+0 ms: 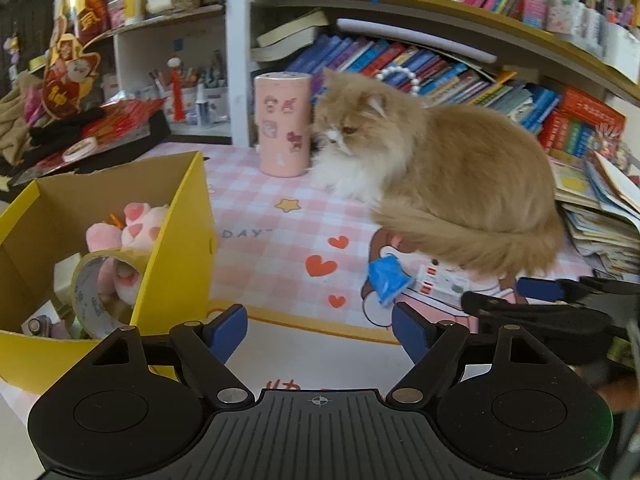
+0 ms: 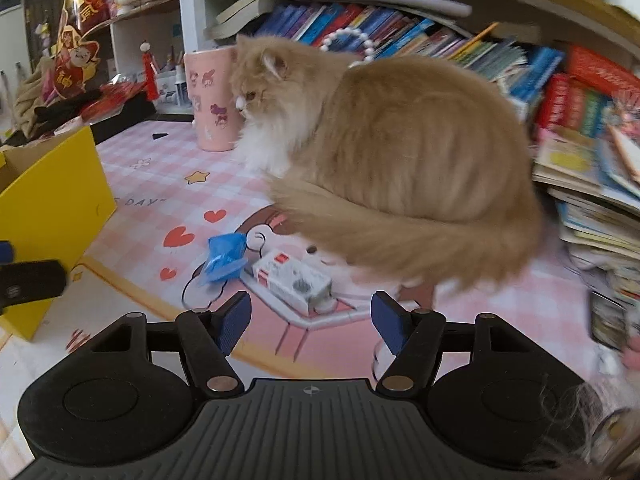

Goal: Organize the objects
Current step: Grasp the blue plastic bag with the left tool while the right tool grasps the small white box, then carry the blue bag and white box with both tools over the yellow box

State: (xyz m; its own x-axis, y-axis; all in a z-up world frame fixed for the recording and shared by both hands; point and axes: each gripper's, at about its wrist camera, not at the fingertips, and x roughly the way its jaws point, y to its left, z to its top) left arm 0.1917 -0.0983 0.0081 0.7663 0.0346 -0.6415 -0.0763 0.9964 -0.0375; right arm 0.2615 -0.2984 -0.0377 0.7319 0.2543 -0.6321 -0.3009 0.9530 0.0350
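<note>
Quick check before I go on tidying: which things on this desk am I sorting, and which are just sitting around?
For the job:
- blue wrapper
- white box
- yellow box, already holding a tape roll and a pink plush

Just lying about:
- cat
- pink canister
- shelved books
- magazine pile

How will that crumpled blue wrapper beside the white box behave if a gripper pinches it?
The blue wrapper looks like thin crinkled film, so probably floppy and very light; it would likely crush flat between the pads. It lies against the white box, so a push may nudge it. The cat's tail hangs close and could sweep it away.
</note>
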